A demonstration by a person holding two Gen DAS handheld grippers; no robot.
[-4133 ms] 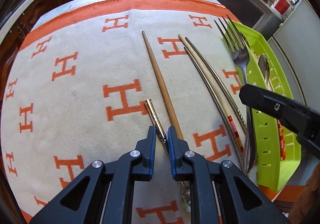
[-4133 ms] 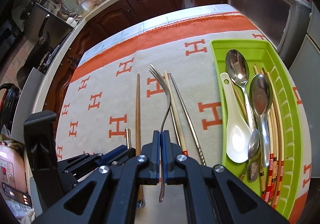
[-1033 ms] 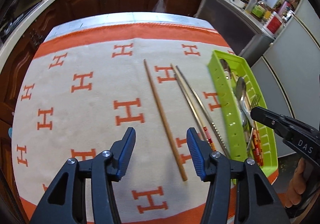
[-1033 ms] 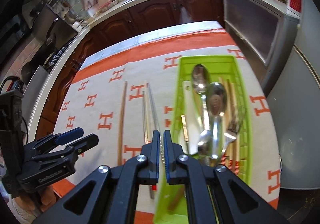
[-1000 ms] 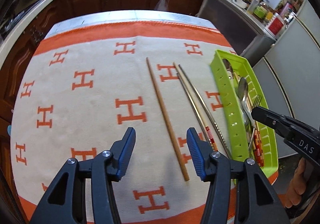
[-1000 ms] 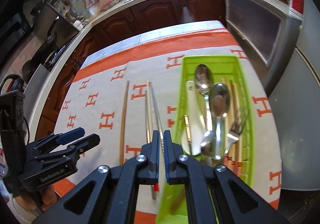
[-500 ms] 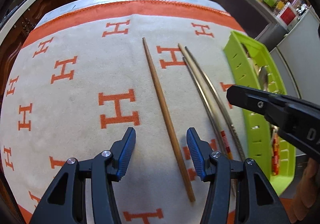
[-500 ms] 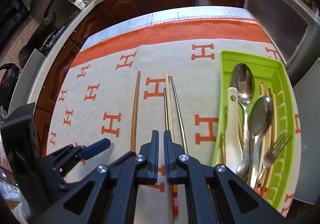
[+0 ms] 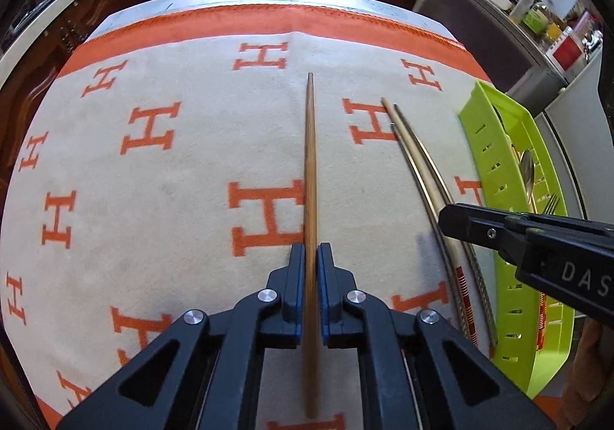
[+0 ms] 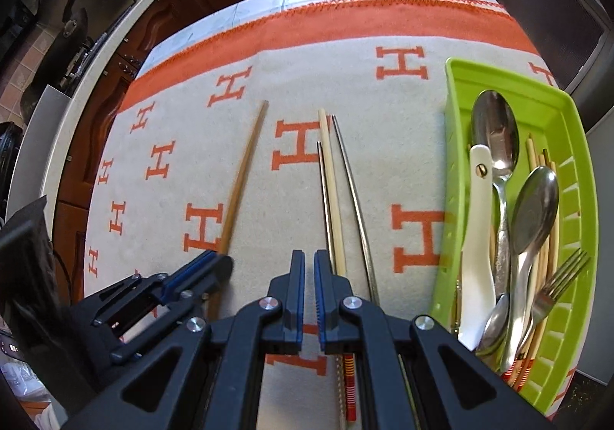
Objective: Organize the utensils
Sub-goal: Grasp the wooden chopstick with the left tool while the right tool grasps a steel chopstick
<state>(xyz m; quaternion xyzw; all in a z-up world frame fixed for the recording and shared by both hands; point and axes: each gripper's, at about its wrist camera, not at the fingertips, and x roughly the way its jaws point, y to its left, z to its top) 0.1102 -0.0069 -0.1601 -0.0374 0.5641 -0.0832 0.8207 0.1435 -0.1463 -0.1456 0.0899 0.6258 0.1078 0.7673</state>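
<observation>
The left gripper (image 9: 311, 257) is gripping a brown wooden chopstick (image 9: 310, 161) lying on the orange-bordered cloth (image 9: 172, 169). Three more chopsticks (image 9: 418, 165) are lying toward the cloth's right edge, beside the green tray (image 9: 495, 177), with the right gripper (image 9: 445, 217) hovering over them.

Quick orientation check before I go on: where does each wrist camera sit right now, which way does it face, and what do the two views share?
Left wrist: on the left gripper, looking steeply down along its fingers, shut on the brown chopstick; the right gripper enters from the right.
Right wrist: on the right gripper, shut and empty, facing down at the three chopsticks and green tray; the left gripper shows lower left.
Shared: orange-and-cream cloth, brown chopstick, three chopsticks, tray.
</observation>
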